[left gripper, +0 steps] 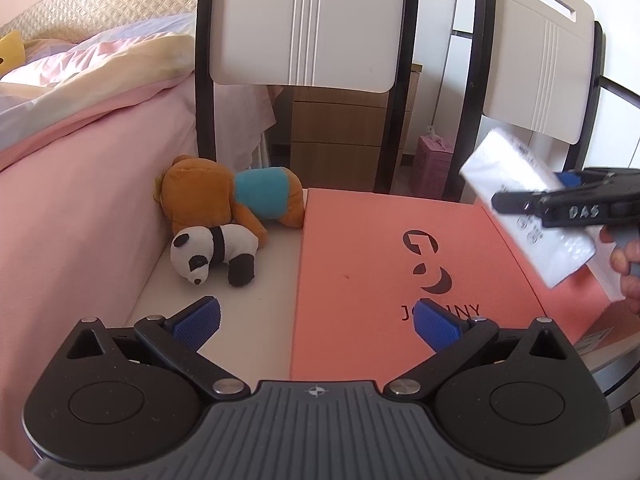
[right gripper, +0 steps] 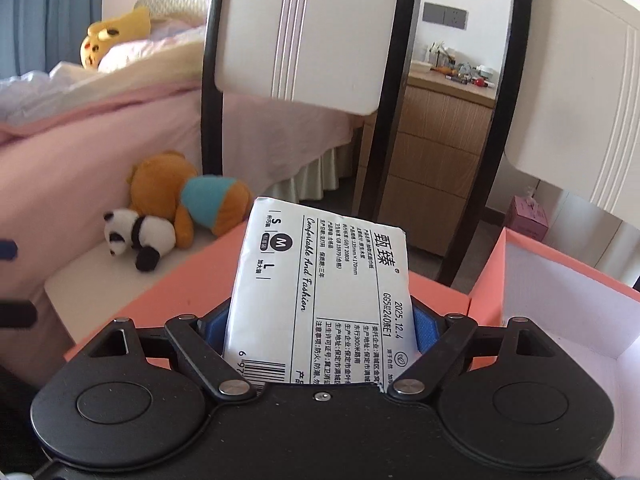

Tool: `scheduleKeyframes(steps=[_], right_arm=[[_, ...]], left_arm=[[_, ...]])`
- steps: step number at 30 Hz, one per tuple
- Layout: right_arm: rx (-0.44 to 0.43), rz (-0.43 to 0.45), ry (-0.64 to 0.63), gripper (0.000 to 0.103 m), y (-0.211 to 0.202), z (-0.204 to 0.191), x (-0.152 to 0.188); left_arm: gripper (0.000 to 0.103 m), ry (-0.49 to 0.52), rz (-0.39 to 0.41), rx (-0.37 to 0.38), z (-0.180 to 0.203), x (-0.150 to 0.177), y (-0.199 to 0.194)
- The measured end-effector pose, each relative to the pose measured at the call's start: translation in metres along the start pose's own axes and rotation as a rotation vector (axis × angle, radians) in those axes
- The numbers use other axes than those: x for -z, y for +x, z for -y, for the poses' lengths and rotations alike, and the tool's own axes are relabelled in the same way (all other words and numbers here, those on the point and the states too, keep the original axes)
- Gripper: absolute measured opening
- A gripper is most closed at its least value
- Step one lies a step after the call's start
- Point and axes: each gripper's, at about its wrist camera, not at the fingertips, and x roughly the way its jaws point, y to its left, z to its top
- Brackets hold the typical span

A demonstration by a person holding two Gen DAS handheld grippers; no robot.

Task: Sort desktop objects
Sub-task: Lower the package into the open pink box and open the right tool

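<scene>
Here, a white tissue pack (right gripper: 320,296) is clamped between the blue pads (right gripper: 424,330) of the right gripper (right gripper: 320,330), its printed face turned up toward the camera and its far end jutting forward well past the fingertips. The pack is held in the air above a salmon-pink box lid (right gripper: 168,300); just to the right, the open box (right gripper: 560,300) with a white interior is seen. In the left wrist view the same pack (left gripper: 528,208) is seen tilted, gripped crosswise by the right gripper (left gripper: 532,204) above the right edge of the lid (left gripper: 360,264), with a hand (left gripper: 628,264) behind it.

The left gripper (left gripper: 316,322) is held with its jaws spread wide and nothing between them, low over the near edge of the lid. A panda plush (left gripper: 216,254) is seen lying on the white tabletop (left gripper: 248,320) to the left of the lid, touching a brown bear plush (left gripper: 228,196) in a blue shirt behind it. Both toys lie well apart from the tissue pack. Two white chair backs (left gripper: 308,20) stand beyond the table.
</scene>
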Motion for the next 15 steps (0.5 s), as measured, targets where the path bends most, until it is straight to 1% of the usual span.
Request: scheduleKeyframes(steps=[3,6,10,15], right_arm=[[-0.002,0.094,0.050,0.084,-0.026,0.007,-0.017],[0.033,0.149,0.074,0.084,-0.045,0.019,-0.031],[0.120,0.146,0.088,0.084,-0.054,0.042,-0.038],[0.232,0.084,0.105,0.084,-0.054,0.070,-0.037]], left_arm=[[0.103,-0.001,-0.002,0.000,-0.001,0.000,0.001],[0.103,-0.001,-0.001,0.002,-0.001,0.000,0.000],[0.103,0.000,0.000,0.007,-0.001,0.000,0.000],[0.103,0.000,0.000,0.015,-0.001,0.000,0.000]])
